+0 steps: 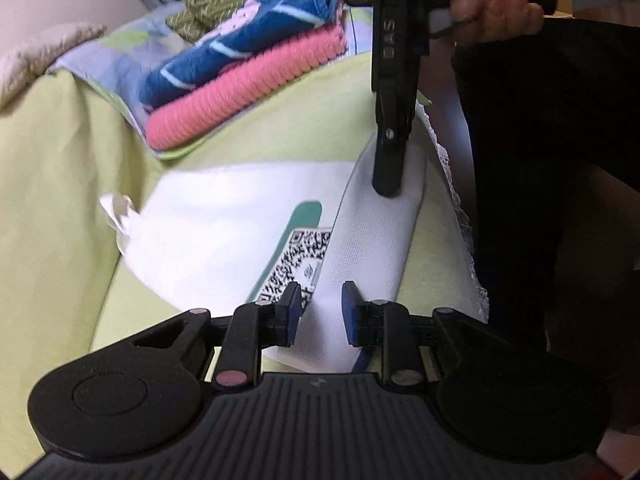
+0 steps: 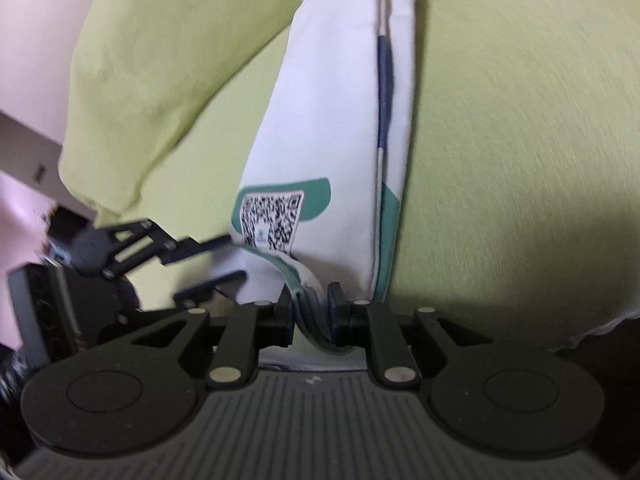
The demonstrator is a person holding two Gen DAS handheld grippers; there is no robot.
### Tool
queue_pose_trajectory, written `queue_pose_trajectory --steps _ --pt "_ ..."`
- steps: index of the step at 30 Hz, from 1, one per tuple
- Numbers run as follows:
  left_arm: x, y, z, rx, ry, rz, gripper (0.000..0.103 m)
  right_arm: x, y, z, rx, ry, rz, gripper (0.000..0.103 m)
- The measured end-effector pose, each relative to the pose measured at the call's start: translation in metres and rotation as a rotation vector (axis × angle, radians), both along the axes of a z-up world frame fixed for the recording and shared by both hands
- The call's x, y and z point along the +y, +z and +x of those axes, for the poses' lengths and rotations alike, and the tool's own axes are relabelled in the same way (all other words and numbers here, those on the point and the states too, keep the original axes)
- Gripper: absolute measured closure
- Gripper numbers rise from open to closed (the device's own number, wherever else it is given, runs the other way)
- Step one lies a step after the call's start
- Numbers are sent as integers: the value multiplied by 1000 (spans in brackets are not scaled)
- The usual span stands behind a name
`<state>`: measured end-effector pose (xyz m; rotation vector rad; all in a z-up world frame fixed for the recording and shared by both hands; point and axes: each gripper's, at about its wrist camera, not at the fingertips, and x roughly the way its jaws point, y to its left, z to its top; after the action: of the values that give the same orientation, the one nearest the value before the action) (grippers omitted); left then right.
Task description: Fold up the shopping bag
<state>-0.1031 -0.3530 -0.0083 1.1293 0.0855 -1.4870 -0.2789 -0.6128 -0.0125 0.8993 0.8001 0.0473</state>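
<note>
Pinching a folded edge of the white shopping bag (image 2: 320, 152) on the green sheet (image 2: 500, 140), the right hand-held gripper (image 2: 310, 306) points steeply downward; the left hand-held gripper (image 1: 320, 300) hovers spread, low over the bag's near end.

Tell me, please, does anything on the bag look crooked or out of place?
Slightly. The shopping bag is folded unevenly: its layers splay apart at the corner pinched by the right gripper. The left gripper is open above it.
</note>
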Motion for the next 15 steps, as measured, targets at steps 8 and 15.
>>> queue_pose_trajectory --steps 8,15 --pt "6 -8 7 35 4 -24 83 -1 -10 -16 -31 -161 18 93" --pt "18 -4 -12 -109 -77 -54 59 -3 -5 1 24 -180 0 94"
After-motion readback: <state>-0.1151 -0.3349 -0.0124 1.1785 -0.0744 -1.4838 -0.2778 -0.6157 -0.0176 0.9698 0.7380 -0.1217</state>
